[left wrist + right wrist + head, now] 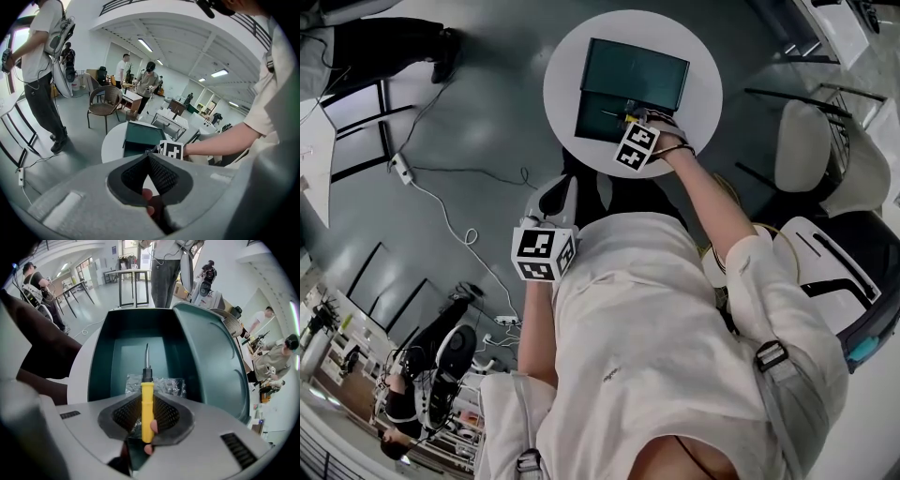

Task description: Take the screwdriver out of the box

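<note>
The right tongs (146,398) reach down into the open green box (105,352) on the round white surface (78,376). Their pads are closed on the yellow handle of the screwdriver (147,406), which lies inside the box over a clear bag (168,385). The grasp looks made; next it needs a straight lift clear of the walls. The left tongs (149,158) hang shut and empty, well back.

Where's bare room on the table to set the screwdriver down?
Bare white table left of the box and a strip right of it. The near edge is crowded: the right tongs hold the screwdriver there, over the screw bag inside the box.
</note>
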The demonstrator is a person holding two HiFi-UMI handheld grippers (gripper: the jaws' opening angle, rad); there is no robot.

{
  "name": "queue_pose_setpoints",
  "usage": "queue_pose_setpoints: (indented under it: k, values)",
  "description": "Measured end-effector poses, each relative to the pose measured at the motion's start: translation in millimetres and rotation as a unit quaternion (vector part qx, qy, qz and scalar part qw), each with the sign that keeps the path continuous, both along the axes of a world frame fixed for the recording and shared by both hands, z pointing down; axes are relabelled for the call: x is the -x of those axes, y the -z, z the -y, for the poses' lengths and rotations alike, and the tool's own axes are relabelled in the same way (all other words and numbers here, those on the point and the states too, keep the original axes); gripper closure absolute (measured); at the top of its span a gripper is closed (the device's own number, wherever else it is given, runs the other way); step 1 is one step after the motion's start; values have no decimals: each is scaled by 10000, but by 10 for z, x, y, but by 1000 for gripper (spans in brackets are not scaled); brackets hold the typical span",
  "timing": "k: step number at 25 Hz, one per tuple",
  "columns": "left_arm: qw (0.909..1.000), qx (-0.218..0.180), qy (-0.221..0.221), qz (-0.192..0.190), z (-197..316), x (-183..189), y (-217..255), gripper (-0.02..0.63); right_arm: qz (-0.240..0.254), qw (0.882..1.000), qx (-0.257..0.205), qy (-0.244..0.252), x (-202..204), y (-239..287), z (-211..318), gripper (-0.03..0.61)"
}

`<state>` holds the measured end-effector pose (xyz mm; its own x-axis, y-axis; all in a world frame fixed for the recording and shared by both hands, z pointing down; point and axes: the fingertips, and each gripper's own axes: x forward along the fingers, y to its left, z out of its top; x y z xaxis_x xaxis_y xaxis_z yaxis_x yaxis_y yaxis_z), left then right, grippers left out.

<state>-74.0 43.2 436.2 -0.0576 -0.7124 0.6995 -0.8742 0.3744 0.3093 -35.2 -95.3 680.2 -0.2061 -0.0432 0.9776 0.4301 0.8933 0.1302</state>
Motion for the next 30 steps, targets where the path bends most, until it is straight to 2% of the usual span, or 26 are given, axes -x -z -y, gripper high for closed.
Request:
queue_pose_setpoints:
  k: [11,17,21,25,28,30]
  values:
    - [9998,52,-29,-196,-98,-246,-70,603,911,9951,105,-368,41,407,23,500]
    - [9990,53,-403,-202,-57,-405,-56,603,1693,9789,379,-1083,-74,888,65,500]
    - [9981,-73,-602,-77,-35,-377,11,603,2298,9531,695,-1844,-192,1293,121,500]
    - [9976,-150,-681,2,-138,-157,68,603,2819,9155,1160,-2626,-248,1647,23,500]
    - [9964,-424,-734,-24,-183,-36,161,603,3134,8821,1499,-3181,-329,1857,-94,500]
    - [9948,-602,-823,-76,-271,-34,218,603,3266,8662,1595,-3428,-381,1991,-214,500]
